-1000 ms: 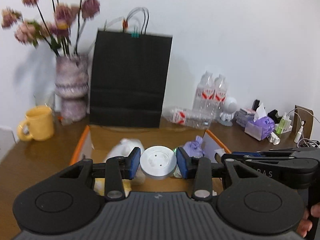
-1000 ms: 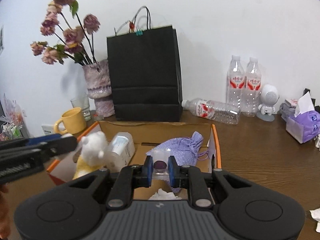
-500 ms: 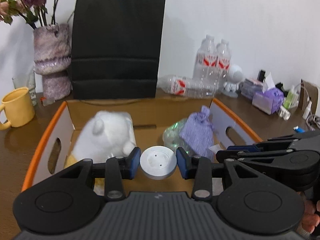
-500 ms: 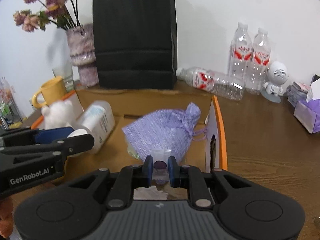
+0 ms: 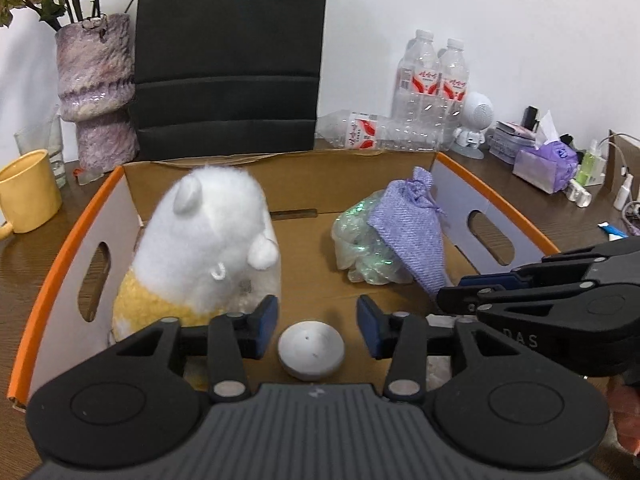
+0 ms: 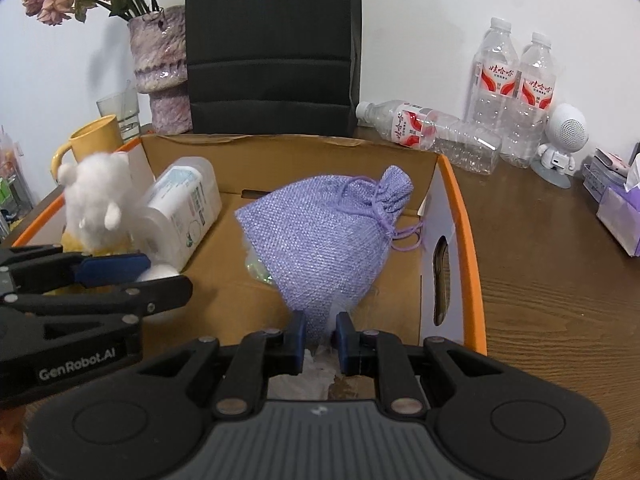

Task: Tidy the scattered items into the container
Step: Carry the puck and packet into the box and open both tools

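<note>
An orange-rimmed cardboard box (image 5: 60,264) (image 6: 466,240) holds a white plush toy (image 5: 208,240) (image 6: 96,200), a lilac drawstring pouch (image 5: 412,224) (image 6: 332,236) on a crinkled clear bag (image 5: 360,248), and a white bottle (image 6: 180,212). My left gripper (image 5: 316,328) is open over the box; a white round disc (image 5: 311,350) lies on the box floor below its jaws. My right gripper (image 6: 318,332) is open with a narrow gap, low in the box by the pouch's bottom corner; a small clear packet (image 6: 312,372) lies beneath it.
A black paper bag (image 5: 228,60), a lilac vase (image 5: 96,92) and a yellow mug (image 5: 26,192) stand behind and left of the box. Water bottles (image 6: 512,88), a white robot figure (image 6: 560,140) and a tissue pack (image 5: 548,164) are to the right.
Both grippers moved down into the box. The left gripper opened and the white disc dropped to the box floor. The right gripper opened slightly and the small packet left its jaws.
</note>
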`<act>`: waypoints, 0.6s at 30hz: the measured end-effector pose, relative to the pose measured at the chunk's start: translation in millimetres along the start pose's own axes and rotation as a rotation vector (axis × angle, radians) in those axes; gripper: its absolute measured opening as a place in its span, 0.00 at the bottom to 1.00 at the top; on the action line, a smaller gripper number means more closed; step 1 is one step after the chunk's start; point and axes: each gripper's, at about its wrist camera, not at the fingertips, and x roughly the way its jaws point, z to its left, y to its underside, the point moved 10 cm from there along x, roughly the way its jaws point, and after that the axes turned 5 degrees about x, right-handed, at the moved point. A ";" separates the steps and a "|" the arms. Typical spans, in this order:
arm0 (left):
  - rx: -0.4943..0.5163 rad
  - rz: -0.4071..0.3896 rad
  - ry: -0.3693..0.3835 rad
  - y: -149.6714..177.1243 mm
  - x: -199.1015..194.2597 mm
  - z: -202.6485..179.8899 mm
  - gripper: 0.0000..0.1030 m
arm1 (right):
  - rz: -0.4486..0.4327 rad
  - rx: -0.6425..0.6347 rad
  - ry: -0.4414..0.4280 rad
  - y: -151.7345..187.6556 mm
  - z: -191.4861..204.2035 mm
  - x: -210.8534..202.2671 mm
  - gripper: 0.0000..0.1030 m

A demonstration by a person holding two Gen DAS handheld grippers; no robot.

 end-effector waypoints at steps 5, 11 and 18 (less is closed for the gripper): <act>-0.001 -0.018 -0.017 -4.0 -7.6 1.3 0.68 | -0.012 -0.005 -0.020 -3.1 1.2 -9.0 0.30; -0.035 -0.050 -0.022 -14.2 -26.7 6.9 0.87 | -0.066 -0.015 0.025 -12.2 -3.6 -24.0 0.59; -0.011 -0.109 -0.041 -24.3 -49.1 2.4 1.00 | -0.116 -0.010 0.017 -23.1 -7.5 -40.2 0.73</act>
